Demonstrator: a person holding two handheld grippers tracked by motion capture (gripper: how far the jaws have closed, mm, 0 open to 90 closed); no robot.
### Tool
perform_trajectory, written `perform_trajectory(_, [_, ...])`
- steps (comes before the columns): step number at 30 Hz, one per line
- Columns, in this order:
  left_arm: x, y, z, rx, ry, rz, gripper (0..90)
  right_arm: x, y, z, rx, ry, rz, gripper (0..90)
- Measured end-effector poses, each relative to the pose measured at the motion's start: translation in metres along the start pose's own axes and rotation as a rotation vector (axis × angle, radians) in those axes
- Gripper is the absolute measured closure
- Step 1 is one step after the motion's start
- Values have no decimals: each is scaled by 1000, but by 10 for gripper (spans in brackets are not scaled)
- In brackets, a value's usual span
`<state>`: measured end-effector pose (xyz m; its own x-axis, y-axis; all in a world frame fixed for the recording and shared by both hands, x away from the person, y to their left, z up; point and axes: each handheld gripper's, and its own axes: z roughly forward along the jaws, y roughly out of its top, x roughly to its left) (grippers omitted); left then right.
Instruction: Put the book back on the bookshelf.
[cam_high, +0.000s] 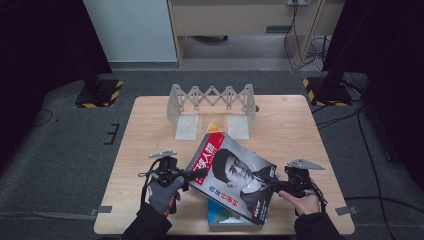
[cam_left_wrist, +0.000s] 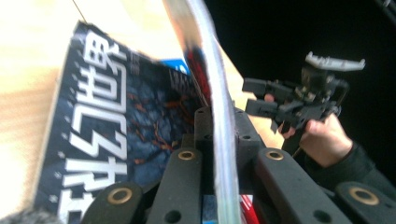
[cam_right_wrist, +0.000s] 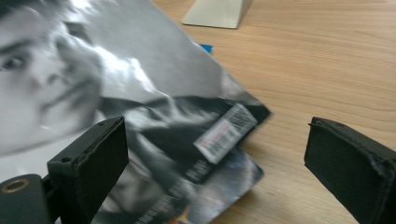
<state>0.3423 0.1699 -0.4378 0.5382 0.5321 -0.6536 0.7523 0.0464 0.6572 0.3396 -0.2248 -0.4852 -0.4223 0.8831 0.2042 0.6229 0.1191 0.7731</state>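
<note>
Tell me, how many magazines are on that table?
3 that I can see: the portrait-cover magazine lifted by the left gripper, a dark blue magazine beneath it, and a teal one lowest; more may be hidden.

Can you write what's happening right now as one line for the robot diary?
left gripper: shut on magazine edge, lifted | right gripper: open, beside magazine corner | more magazines underneath | rack behind

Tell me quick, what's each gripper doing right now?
Left gripper: shut on the edge of the top magazine, lifting that side.
Right gripper: open, jaws wide apart, holding nothing, at the magazine's barcode corner.
</note>
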Motion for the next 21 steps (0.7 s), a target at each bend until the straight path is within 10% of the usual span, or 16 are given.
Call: perform_trajectory(21, [-21, 54, -13, -147, -37, 17, 861, -40, -1, -3, 18, -203, -25, 57])
